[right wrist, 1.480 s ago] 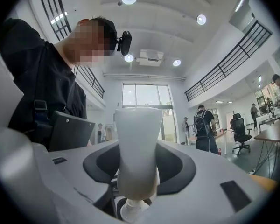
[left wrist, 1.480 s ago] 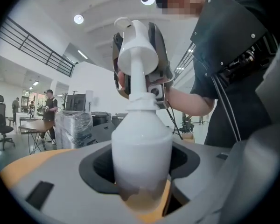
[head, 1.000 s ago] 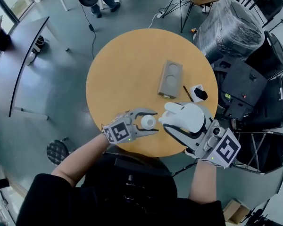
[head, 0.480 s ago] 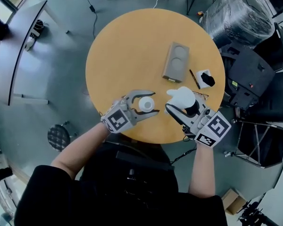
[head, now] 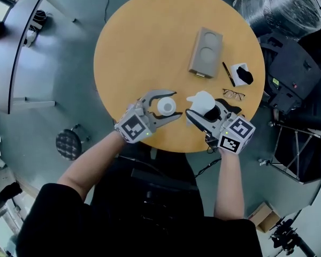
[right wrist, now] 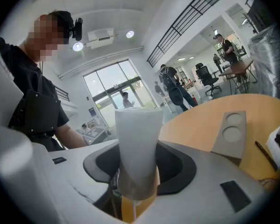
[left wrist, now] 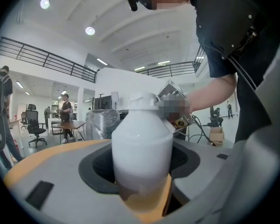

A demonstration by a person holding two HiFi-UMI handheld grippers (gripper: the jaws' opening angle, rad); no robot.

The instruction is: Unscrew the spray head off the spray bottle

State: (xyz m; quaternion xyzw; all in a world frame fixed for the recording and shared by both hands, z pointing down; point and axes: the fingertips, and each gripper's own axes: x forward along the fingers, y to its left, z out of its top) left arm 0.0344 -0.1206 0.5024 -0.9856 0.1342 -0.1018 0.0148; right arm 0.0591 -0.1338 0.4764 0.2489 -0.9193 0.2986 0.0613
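Note:
My left gripper [head: 171, 106] is shut on the white spray bottle [head: 166, 107], which stands upright between the jaws over the table's near edge. In the left gripper view the bottle [left wrist: 142, 143] fills the gap of the left gripper [left wrist: 142, 174], its bare neck on top. My right gripper [head: 206, 110] is shut on the white spray head [head: 199, 99], held a short way right of the bottle and apart from it. The right gripper view shows the spray head [right wrist: 136, 148] clamped in the right gripper [right wrist: 139, 174], with a thin tube hanging below it.
On the round wooden table [head: 139, 47] lie a grey block with two round recesses [head: 206, 52], a pen [head: 228, 74], a white box with a black item [head: 242, 74] and glasses [head: 233, 94]. A stool [head: 68, 144] stands left of the table; wrapped equipment crowds the right.
Both grippers have sunk toward the table. The right one dropped further and rolled, so the spray head sits low beside the bottle. Both grips are unchanged.

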